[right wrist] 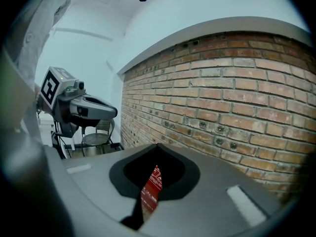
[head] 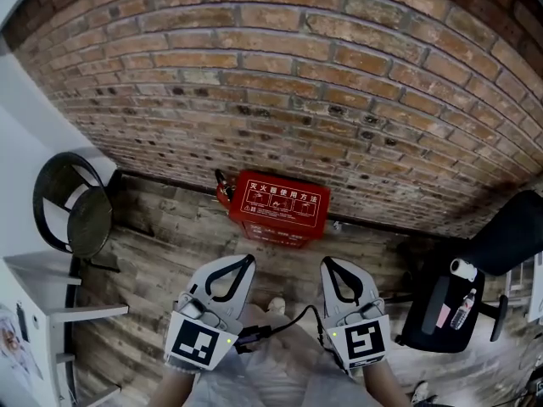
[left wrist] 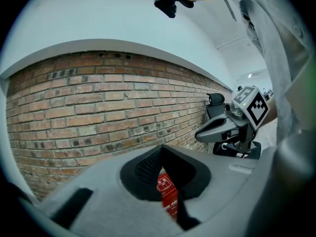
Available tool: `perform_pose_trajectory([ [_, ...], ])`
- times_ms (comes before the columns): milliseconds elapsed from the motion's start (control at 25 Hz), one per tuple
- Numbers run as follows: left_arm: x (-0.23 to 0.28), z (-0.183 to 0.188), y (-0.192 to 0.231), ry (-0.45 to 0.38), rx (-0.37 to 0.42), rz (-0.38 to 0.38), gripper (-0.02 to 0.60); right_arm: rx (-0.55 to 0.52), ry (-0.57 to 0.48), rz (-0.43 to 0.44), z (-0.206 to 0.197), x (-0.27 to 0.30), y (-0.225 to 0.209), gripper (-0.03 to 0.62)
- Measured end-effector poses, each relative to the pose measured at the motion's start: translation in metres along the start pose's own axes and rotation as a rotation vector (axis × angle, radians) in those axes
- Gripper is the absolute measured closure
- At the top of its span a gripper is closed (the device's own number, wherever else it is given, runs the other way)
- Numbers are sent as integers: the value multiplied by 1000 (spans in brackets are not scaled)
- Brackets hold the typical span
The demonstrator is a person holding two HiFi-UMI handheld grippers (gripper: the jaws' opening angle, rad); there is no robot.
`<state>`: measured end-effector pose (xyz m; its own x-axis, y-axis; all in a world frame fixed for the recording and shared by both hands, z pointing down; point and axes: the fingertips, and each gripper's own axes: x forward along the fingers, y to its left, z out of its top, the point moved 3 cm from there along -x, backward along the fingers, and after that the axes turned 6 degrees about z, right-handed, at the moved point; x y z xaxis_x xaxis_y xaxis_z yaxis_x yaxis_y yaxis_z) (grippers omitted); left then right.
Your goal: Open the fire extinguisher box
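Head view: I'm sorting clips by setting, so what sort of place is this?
Likely an indoor office or studio corner: a brick wall, a red fire extinguisher box at its foot, and a black office chair.

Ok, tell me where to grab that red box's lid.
Grip the lid's front edge, approaching from the side away from the brick wall. The red box sits with its back to that wall, so the hinge is probably there and the front lip likely lifts.
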<state>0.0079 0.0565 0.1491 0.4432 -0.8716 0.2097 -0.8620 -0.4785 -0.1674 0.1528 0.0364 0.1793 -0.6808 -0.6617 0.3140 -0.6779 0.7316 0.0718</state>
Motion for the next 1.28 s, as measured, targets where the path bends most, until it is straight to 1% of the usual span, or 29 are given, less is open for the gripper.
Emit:
perform_pose_trajectory([
  [160,10,-5,4,18,11,-13,581,10,11,2,-5,6,-4,585],
  [440,25,-12,20,36,32,-35,581,58,44,-6,-18,21,-13,585],
  [800,34,-31,35,62,38,-76,581,60,73,-20,-27,44,-11,585],
  [920,36,-41,38,83,42,-83,581,71,79,-16,-35,51,-8,585],
  [1080,40,-54,42,88,28,-89,581,81,115,-5,-49,62,-4,585],
  [1280,45,-83,50,113,5,-83,581,73,160,7,-68,84,-2,585],
])
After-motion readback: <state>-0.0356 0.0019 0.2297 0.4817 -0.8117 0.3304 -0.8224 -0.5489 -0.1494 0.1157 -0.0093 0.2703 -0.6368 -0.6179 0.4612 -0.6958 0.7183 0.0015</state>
